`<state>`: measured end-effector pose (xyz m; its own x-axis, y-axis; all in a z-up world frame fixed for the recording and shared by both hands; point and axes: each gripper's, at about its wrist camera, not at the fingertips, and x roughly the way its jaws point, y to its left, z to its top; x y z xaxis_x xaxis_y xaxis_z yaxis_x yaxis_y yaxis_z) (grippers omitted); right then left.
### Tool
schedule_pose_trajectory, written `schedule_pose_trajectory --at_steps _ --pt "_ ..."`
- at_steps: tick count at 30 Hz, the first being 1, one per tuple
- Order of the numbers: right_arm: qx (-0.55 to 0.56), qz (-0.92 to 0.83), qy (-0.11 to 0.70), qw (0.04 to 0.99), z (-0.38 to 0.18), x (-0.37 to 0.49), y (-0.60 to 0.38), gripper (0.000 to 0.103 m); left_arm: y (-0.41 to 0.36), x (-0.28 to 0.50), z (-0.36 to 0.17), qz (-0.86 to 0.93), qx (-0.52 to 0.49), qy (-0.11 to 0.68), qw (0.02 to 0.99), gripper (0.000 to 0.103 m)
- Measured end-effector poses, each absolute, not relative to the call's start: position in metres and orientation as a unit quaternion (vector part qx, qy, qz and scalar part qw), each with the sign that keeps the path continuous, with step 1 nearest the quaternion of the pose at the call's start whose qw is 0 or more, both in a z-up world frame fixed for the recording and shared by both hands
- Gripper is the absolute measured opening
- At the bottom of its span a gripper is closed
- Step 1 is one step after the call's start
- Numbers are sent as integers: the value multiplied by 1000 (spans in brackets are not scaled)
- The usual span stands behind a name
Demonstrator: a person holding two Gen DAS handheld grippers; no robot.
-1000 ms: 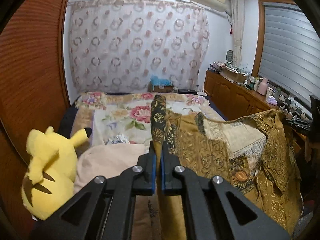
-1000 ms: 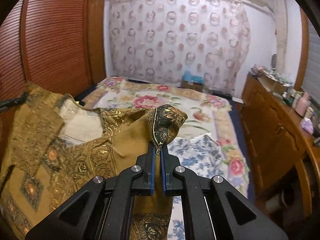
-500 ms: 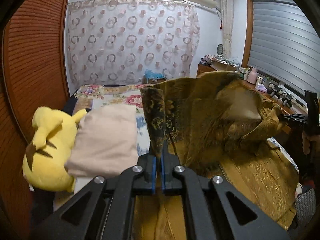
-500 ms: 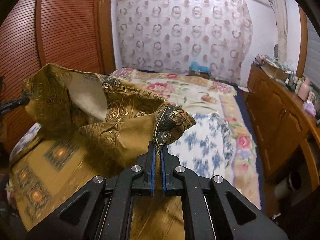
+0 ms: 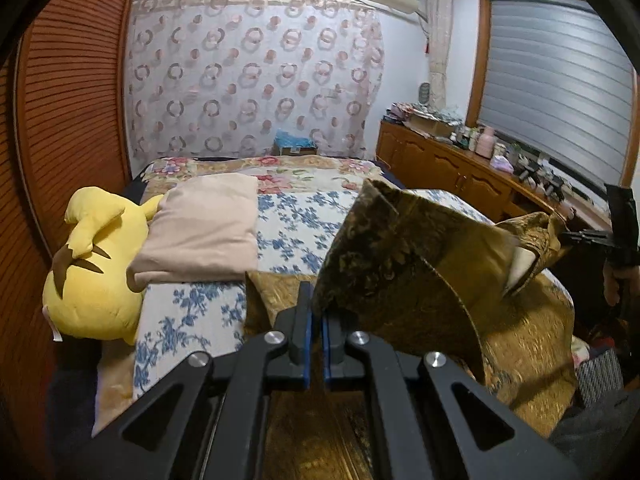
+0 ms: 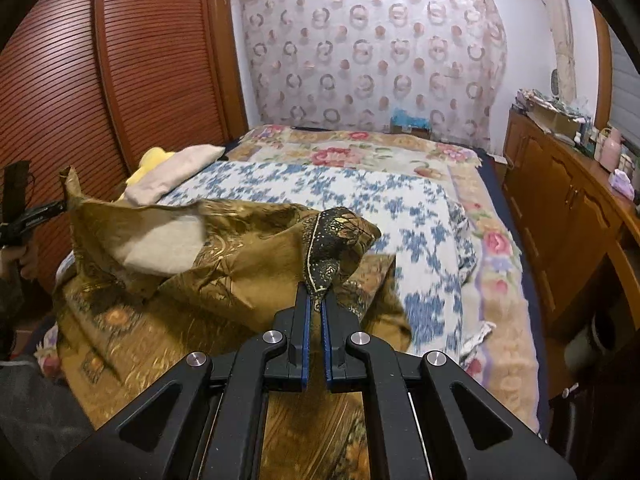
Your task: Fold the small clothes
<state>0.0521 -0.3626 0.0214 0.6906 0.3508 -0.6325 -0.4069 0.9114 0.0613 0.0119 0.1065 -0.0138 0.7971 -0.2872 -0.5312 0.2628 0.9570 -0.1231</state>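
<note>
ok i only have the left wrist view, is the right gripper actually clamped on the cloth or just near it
observer: clamped. the right gripper has its fingers shut on a dark black-and-gold trimmed corner of the gold garment
operator: is the rest hanging free on that side
observer: no, below that corner the garment lies on the bed, over the blue floral sheet
operator: anything messy on the bed's right side
observer: yes, the sheet is bunched up along its right edge, next to the floral blanket
</note>
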Motion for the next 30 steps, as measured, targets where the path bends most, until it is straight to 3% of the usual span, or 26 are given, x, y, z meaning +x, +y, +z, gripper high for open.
schedule_pose_trajectory --at_steps 8,12,16,19,26,30 --pt "-52 202 383 900 -10 42 -365 6 106 -2 -21 -150 -3 299 942 11" --pt "-40 194 374 906 -3 45 -373 16 117 -2 -19 -144 -11 306 941 27" --pt "-36 186 353 916 11 47 -380 36 126 -6 -10 -142 -13 296 944 41" --pt "-37 176 347 921 18 53 -381 46 132 -7 -6 -137 -12 293 946 46" --pt "-49 169 351 920 11 72 -369 49 152 -7 5 -115 -20 281 952 57" --pt "-55 174 358 916 4 84 -359 51 158 2 4 -105 -25 287 952 59"
